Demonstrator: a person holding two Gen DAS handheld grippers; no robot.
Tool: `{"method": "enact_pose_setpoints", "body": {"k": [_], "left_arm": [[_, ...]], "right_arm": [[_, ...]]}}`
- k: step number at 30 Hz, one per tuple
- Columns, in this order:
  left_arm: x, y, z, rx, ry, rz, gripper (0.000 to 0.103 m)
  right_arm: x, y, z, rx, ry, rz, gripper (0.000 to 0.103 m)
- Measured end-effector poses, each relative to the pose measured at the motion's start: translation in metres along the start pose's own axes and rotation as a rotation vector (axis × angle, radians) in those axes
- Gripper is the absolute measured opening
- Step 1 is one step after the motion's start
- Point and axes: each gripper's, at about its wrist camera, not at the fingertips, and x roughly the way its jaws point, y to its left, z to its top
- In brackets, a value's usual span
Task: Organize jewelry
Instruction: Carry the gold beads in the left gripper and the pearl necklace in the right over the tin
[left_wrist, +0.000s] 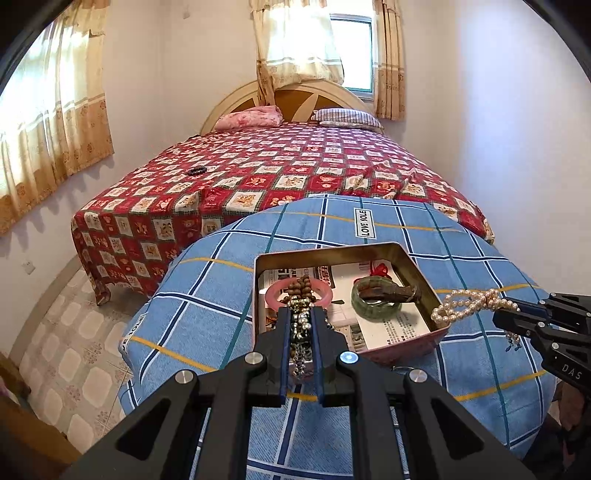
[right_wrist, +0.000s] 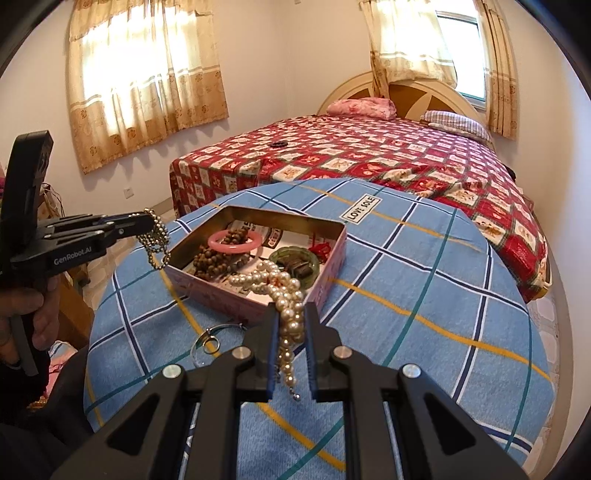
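Both grippers clamped on loose strands, near edge of the round table. Left gripper (left_wrist: 299, 314) jaws nearly shut on a metal bead chain (right_wrist: 157, 236), shiny ball links, bunch hangs off the tips just outside the tin's corner. Right gripper (right_wrist: 291, 308) jaws also narrow, pinching a pearl necklace (right_wrist: 284, 295); one end trails into the tin, clasp end dangles between the fingers

Handling, my read: both strands light, fully limp, no stiffness, will swing and pool wherever released. Pearls round and slick, can slide through the pads if grip eases; string could snap if snagged on the tin rim. Best to pinch a doubled bunch mid-strand, as now, not a single bead. Ball chain grips better but tangles easily

Silver ring clasp (right_wrist: 207, 341) lies on the cloth just in front of the tin, untouched

Tin box (left_wrist: 417, 273), open, pink outside, gold inside, lined with printed paper, print too small to read. Inside: pink bangle (right_wrist: 234, 242) lying over brown wooden beads (right_wrist: 210, 258), green bangle (left_wrist: 375, 302) with a dark brown piece across it, red cord behind. Bangles rigid, likely brittle, set down rather than drop

Blue plaid tablecloth (left_wrist: 207, 306), tag reads "LOVE SOLE". Left gripper body reads "GenRobot.AI"; right one shows "DAS"

Beyond: bed (left_wrist: 258, 166) in red patchwork cover, a small dark bracelet (left_wrist: 195, 171) on it, well apart from everything else
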Motion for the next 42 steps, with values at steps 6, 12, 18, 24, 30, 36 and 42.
{"method": "enact_pose_setpoints", "body": {"k": [6,12,18,24,30,36,42], "left_arm": [[-0.002,-0.001,0.003,0.003,-0.015,0.01,0.01],[-0.003,-0.002,0.005,0.003,-0.03,0.018,0.01],[-0.001,-0.002,0.009,0.008,-0.039,0.029,0.01],[0.003,-0.001,0.015,0.017,-0.045,0.04,0.01],[0.003,-0.001,0.023,0.028,-0.058,0.043,0.01],[0.01,-0.002,0.03,0.044,-0.061,0.052,0.01],[0.018,-0.003,0.037,0.063,-0.061,0.065,0.01]], "right_arm": [[-0.001,-0.002,0.003,0.012,-0.017,-0.005,0.015],[-0.002,-0.003,0.006,0.019,-0.033,-0.006,0.015],[-0.001,-0.004,0.012,0.027,-0.045,-0.003,0.015],[0.002,-0.003,0.017,0.032,-0.048,0.003,0.015],[0.007,-0.001,0.024,0.03,-0.051,0.002,0.015],[0.017,0.002,0.032,0.021,-0.045,-0.003,0.015],[0.026,0.004,0.044,0.006,-0.047,-0.015,0.015]]}}
